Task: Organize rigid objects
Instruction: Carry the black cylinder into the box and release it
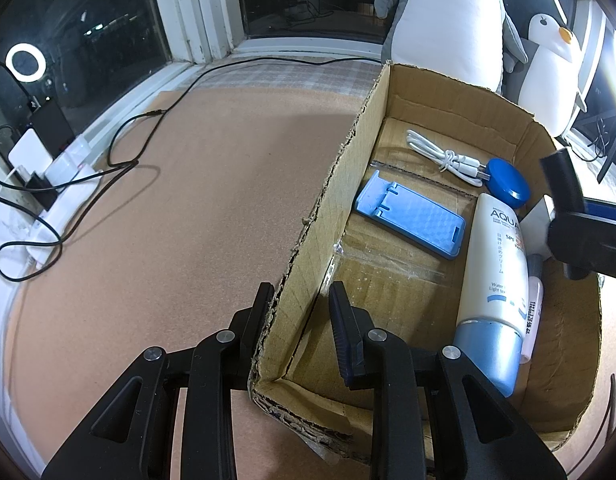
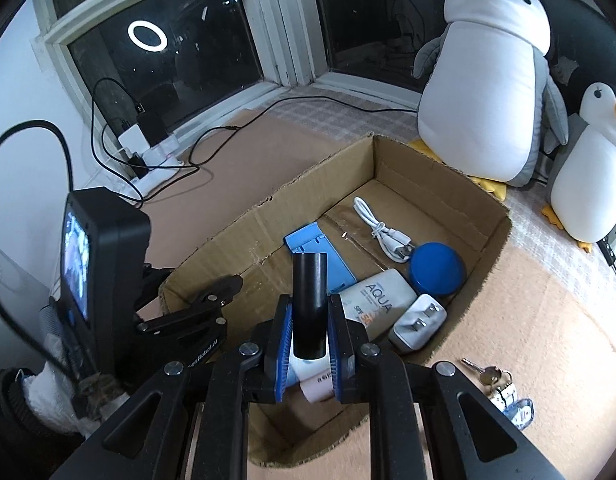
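An open cardboard box [image 1: 327, 208] sits on the brown mat. My left gripper [image 1: 302, 304] straddles its near left wall, one finger outside and one inside, shut on the cardboard. Over the box's near end, my right gripper [image 2: 309, 306] is shut on a black-capped tube [image 2: 308, 296] that stands upright between the blue pads. Lying in the box are a blue phone stand [image 1: 411, 220], a white cable [image 1: 439, 156], a blue round jar [image 1: 507, 180], an AQUA sunscreen bottle [image 1: 491, 272], a white plug adapter [image 2: 417, 324] and a small pink tube [image 1: 535, 308].
A bunch of keys [image 2: 495, 380] lies on the mat right of the box. Two plush penguins [image 2: 491, 80] stand behind it by the window. A power strip with chargers and black cables [image 1: 48, 184] runs along the left edge.
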Tool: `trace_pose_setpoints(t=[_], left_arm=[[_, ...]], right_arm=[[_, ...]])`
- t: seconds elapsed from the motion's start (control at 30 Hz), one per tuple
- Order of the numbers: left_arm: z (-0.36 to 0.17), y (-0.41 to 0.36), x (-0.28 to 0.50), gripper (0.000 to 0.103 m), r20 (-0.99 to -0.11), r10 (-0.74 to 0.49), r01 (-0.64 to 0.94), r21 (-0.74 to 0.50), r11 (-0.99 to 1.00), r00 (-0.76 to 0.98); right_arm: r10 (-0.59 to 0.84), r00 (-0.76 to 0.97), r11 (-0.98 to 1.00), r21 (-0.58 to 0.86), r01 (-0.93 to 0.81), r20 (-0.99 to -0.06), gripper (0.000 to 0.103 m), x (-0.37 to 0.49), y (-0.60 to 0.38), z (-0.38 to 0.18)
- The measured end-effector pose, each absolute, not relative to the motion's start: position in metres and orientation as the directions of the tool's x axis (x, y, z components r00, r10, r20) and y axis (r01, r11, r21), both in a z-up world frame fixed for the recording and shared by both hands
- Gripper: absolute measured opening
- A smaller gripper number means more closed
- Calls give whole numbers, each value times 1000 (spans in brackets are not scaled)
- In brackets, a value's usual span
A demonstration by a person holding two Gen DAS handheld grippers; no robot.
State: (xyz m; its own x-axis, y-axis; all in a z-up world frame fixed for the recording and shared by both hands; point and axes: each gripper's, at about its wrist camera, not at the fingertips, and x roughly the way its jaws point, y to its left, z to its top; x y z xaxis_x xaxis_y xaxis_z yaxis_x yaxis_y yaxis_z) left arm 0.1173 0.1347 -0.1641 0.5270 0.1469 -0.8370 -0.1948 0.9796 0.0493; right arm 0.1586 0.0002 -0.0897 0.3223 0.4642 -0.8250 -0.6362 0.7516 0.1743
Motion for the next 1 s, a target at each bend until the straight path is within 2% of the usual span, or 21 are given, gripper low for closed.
trace_pose_setpoints(t=[0.6, 0.67, 0.73, 0.9, 1.0], left_arm=[[-164, 135, 118, 25, -837, 148, -196, 49, 979, 526], [-164, 135, 118, 25, -837, 147, -196, 49, 979, 527], [-164, 135, 118, 25, -837, 147, -196, 49, 979, 526], [-164, 135, 118, 25, -837, 148, -197, 49, 979, 526], [-164, 135, 118, 25, -837, 148, -197, 49, 979, 526]], right_arm=[[419, 355, 765, 114, -634, -836, 16, 164, 14, -98], [417, 360, 767, 110, -633, -835, 26, 163, 14, -98], [414, 377, 770, 98, -631, -828, 46, 163, 13, -96], [403, 402, 781, 80, -619, -822, 60, 164, 10, -92], [397, 414, 788, 73, -611, -819, 61, 165, 7, -90]])
